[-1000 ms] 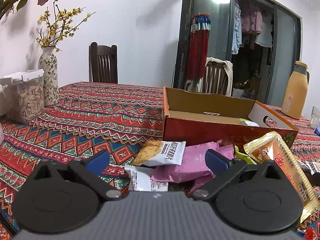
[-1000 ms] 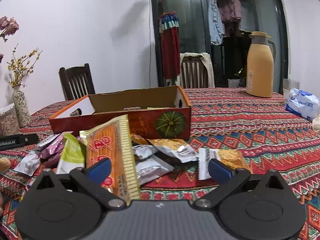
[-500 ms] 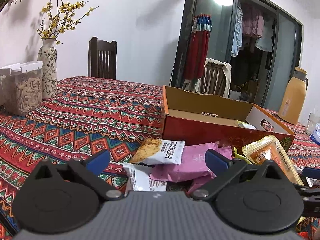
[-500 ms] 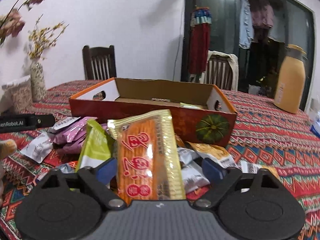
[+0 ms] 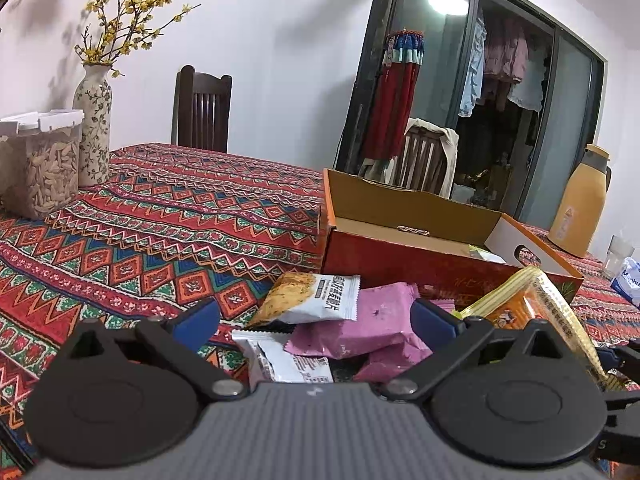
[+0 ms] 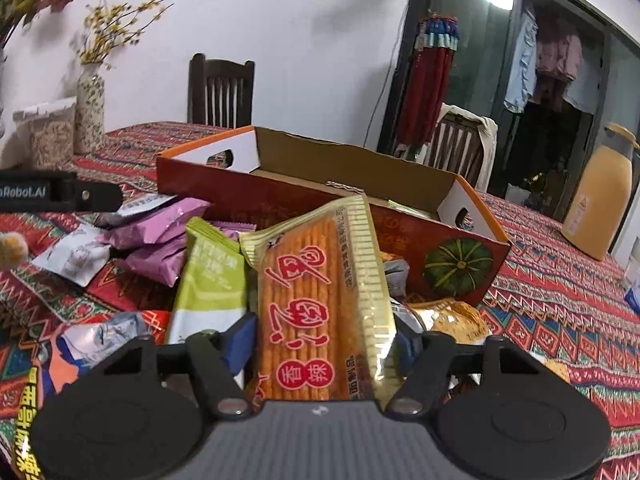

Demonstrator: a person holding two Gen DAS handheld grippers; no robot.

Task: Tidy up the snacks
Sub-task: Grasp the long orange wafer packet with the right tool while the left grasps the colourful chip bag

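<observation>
A dim room with a white wall, dark wooden chairs and a glass door with hanging clothes lay behind the desk (image 5: pixel 168 216), which wore a red, zigzag-patterned woven cloth. At about twelve o'clock in the right wrist view stood an open orange cardboard box with a green pumpkin printed on its side (image 6: pixel 440 240). We saw the snacks heaped just in front of it: pink foil packets (image 5: pixel 360 320), a white packet printed with a golden biscuit (image 5: pixel 316 298) lying on top of them, and a lime-green pouch (image 6: pixel 212 276).

Our right tongs (image 6: pixel 324 344) were clamped on a long orange cracker packet with gold striped edges (image 6: pixel 320 280), which stood nearly upright between the blue pads, leaning toward the box. Our left tongs (image 5: pixel 316 316) were spread wide over the pink packets, gripping nothing.

At ten o'clock in the left wrist view stood a floral ceramic vase of yellow blossoms (image 5: pixel 93 128), just beside a clear plastic container of seeds (image 5: pixel 44 168). A tall yellow flask (image 5: pixel 576 204) stood at two o'clock.
</observation>
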